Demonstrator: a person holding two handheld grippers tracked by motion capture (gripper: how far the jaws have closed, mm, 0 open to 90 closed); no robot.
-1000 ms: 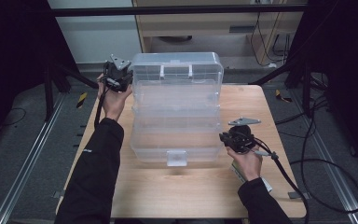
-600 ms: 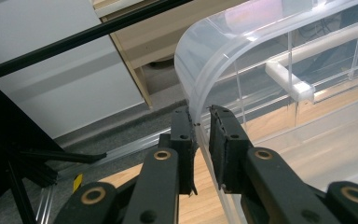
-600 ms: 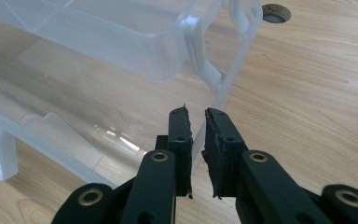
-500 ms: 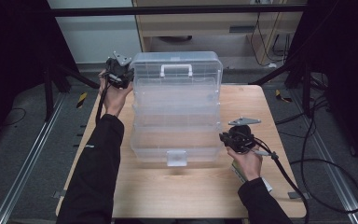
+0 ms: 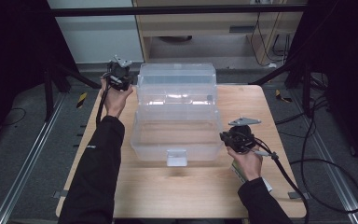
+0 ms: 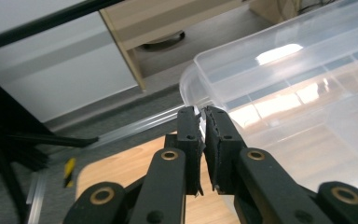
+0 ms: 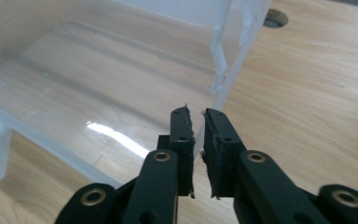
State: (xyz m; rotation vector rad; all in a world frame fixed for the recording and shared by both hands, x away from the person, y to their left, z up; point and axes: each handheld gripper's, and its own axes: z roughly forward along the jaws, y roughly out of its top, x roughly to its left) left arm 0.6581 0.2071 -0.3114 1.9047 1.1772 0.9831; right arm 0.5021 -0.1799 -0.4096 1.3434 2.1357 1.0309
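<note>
- Left gripper [image 5: 119, 74] – fingers clenched on the far-left rim of the clear plastic storage box [image 5: 177, 123].
- Right gripper [image 5: 237, 136] grasps its near-right wall on the wooden desk [image 5: 261, 107].

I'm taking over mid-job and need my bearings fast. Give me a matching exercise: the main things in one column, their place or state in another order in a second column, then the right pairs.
Column one:
1. left hand-held gripper
2. right hand-held gripper
3. lid
4. white latch

Column two:
A. near front wall of the clear box
B. shut on the lid's far left corner
C. shut on the box's right wall rim
D. swung up and back, box open

Pairs: 1-B, 2-C, 3-D, 4-A
</note>
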